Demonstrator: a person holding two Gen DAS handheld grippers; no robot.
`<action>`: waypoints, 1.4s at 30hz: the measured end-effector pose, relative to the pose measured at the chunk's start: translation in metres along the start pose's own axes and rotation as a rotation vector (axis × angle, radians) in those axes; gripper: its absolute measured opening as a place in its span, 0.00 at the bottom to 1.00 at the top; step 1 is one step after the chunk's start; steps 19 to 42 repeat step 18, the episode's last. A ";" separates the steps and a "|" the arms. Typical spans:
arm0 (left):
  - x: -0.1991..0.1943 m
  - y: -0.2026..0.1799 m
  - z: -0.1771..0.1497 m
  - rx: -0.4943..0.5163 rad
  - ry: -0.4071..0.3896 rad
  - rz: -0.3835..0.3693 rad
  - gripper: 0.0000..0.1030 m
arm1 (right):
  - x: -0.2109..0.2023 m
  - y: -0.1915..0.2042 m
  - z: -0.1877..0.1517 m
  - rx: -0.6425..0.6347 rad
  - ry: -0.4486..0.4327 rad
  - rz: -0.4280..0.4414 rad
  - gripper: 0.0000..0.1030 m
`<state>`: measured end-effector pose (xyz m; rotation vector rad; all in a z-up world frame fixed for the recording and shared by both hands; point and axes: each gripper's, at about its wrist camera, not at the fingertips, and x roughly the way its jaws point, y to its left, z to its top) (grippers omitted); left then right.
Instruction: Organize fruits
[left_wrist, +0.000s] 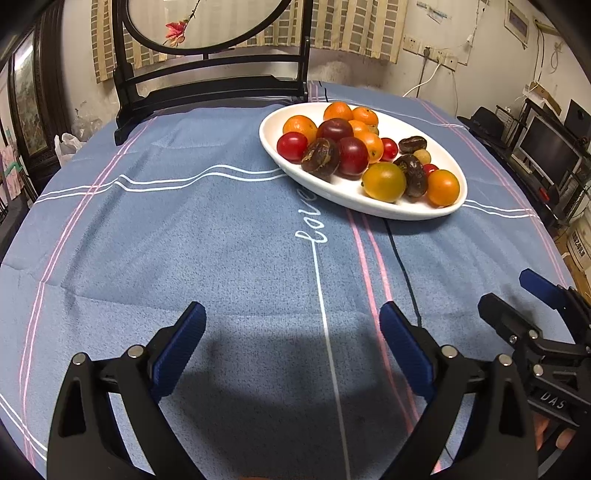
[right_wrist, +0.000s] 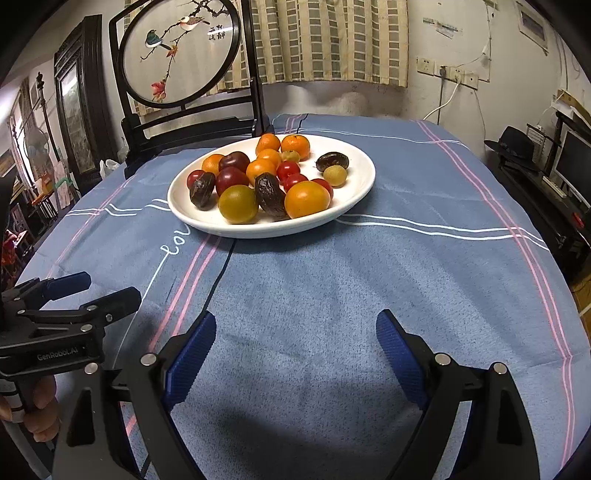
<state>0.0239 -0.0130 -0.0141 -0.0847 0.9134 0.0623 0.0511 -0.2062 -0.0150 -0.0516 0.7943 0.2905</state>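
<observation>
My claws, left and right, gape empty over the surface; next, reach the fruit on the plate.

It was a lived-in home: checked curtains, an embroidered bird screen, a cloth-covered bench, computer monitors.

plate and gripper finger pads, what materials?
Plate: looks like glazed white ceramic, smooth with a soft sheen, though melamine can't be ruled out. Left gripper and right gripper finger pads: blue, finely ribbed, matte, likely rubber or printed plastic.
</observation>
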 end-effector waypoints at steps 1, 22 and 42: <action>0.000 0.000 0.000 0.000 -0.004 0.002 0.90 | 0.000 0.000 0.000 0.000 0.001 -0.001 0.87; 0.007 -0.004 -0.003 0.024 0.022 0.018 0.93 | 0.011 0.006 -0.006 -0.031 0.072 -0.033 0.88; 0.007 -0.004 -0.003 0.024 0.022 0.018 0.93 | 0.011 0.006 -0.006 -0.031 0.072 -0.033 0.88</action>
